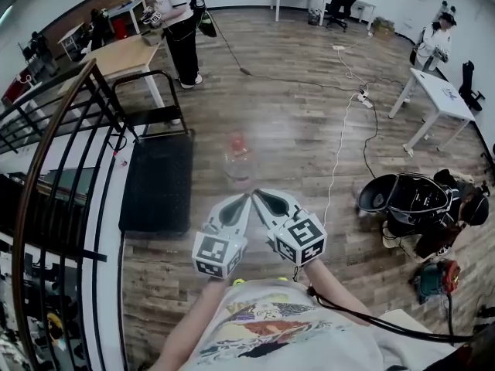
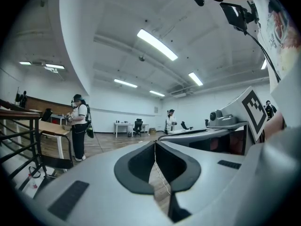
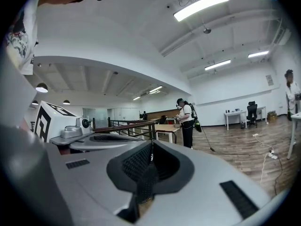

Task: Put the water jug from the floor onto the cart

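Observation:
A clear water jug point(image 1: 237, 159) with a red cap stands upright on the wood floor, just right of the black flat cart point(image 1: 158, 182). My left gripper point(image 1: 246, 197) and right gripper point(image 1: 256, 195) are held side by side in front of my chest, tips nearly touching, a short way short of the jug. Both are shut with nothing between the jaws. In the left gripper view the left gripper point(image 2: 154, 143) shows closed pads; the right gripper point(image 3: 150, 147) looks the same in its own view. Neither gripper view shows the jug.
A dark stair railing point(image 1: 54, 130) runs along the left. The cart's handle point(image 1: 147, 79) rises at its far end, by a wooden table point(image 1: 124, 56). A person point(image 1: 180, 22) stands beyond. A white cable point(image 1: 340, 141) crosses the floor; a black chair point(image 1: 410, 199) and bags lie right.

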The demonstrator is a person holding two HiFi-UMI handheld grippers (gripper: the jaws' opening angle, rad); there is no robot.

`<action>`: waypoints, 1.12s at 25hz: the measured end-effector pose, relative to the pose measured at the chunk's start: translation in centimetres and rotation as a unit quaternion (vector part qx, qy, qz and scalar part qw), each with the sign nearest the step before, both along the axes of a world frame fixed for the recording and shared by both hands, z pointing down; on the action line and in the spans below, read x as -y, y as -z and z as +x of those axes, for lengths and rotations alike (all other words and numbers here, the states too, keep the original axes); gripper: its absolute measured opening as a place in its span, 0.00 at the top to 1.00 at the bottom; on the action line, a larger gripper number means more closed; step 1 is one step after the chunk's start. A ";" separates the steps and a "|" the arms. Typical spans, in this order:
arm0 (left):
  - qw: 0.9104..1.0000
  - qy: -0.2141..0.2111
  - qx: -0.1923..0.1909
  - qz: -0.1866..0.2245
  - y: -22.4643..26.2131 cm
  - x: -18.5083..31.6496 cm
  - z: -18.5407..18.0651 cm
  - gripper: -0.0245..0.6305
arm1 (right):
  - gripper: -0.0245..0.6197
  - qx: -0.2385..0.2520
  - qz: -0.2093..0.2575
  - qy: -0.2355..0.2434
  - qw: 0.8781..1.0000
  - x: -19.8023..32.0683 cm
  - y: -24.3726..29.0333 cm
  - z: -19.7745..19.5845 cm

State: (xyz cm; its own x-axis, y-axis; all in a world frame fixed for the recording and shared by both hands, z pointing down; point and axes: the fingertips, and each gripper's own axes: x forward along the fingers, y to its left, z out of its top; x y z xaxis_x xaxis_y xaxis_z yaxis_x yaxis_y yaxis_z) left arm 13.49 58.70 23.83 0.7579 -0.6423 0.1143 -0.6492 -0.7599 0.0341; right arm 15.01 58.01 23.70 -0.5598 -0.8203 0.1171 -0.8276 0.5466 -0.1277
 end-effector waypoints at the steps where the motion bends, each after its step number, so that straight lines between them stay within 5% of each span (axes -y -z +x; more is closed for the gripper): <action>1: 1.000 0.000 -0.001 0.000 0.0 0.0 -0.2 0.94 | 0.92 0.002 0.000 0.000 1.000 0.0 0.0 -0.2; 28: 1.000 -0.022 0.003 0.018 1.3 -1.0 -7.0 0.94 | 0.92 -0.011 0.001 -0.049 0.999 -0.8 0.3 -6.7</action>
State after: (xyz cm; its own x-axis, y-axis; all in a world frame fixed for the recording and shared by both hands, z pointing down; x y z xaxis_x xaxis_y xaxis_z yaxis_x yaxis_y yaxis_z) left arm 6.54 59.66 22.48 0.7853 -0.6115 0.0963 -0.6146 -0.7888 0.0033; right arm 8.31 58.86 23.40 -0.4734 -0.8716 0.1269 -0.8802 0.4625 -0.1069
